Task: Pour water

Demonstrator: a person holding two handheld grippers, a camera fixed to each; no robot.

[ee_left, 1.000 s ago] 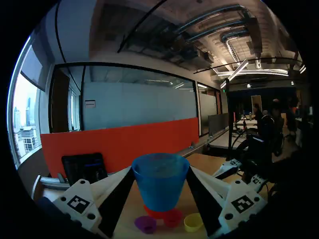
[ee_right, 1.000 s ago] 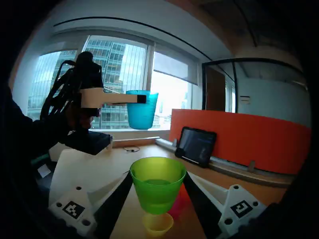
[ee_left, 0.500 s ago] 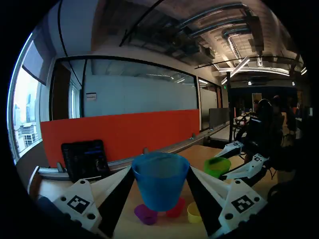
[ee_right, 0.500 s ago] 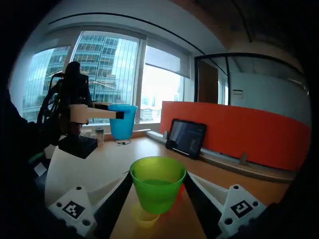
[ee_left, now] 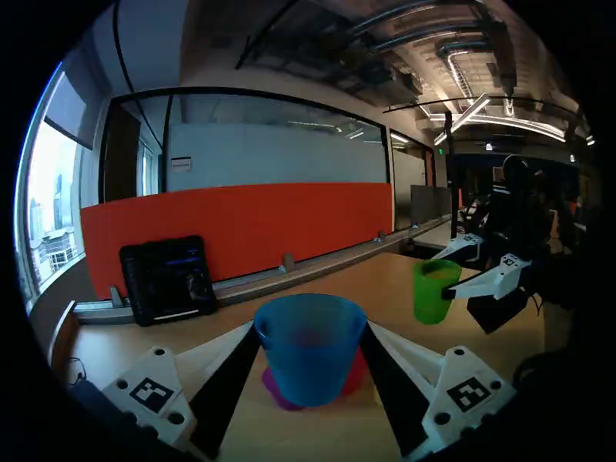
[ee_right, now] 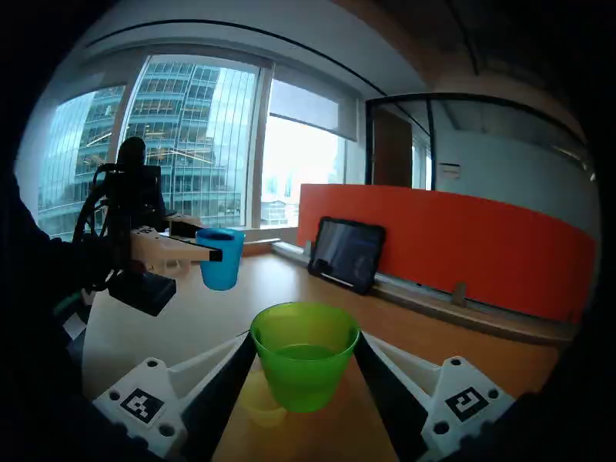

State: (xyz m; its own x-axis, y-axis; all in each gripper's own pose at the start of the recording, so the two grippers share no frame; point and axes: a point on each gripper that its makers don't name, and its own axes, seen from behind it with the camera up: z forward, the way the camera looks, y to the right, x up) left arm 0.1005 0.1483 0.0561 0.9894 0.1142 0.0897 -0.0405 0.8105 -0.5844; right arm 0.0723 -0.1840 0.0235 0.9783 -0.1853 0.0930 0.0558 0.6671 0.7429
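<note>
In the left gripper view my left gripper [ee_left: 309, 356] is shut on a blue plastic cup [ee_left: 309, 356], held upright above the wooden table [ee_left: 369, 281]. Farther right, the right gripper [ee_left: 450, 285] holds a green cup [ee_left: 433, 290]. In the right gripper view my right gripper [ee_right: 306, 362] is shut on that green cup [ee_right: 306, 362], upright, with liquid inside. Off to the left there, the left gripper [ee_right: 202, 251] carries the blue cup [ee_right: 219, 258]. Small purple [ee_left: 271, 385] and red [ee_left: 356, 371] cups sit on the table under the blue cup.
A black tablet [ee_left: 168, 279] leans against the orange partition [ee_left: 246, 231] at the table's back edge. A small yellow cup [ee_right: 258, 400] lies on the table beneath the green cup. Large windows [ee_right: 177, 162] stand behind the person's arm [ee_right: 46, 285].
Both grippers have come down toward the table with their cups. The green cup has come into the left gripper view at the right, and the blue cup has dropped lower in the right gripper view.
</note>
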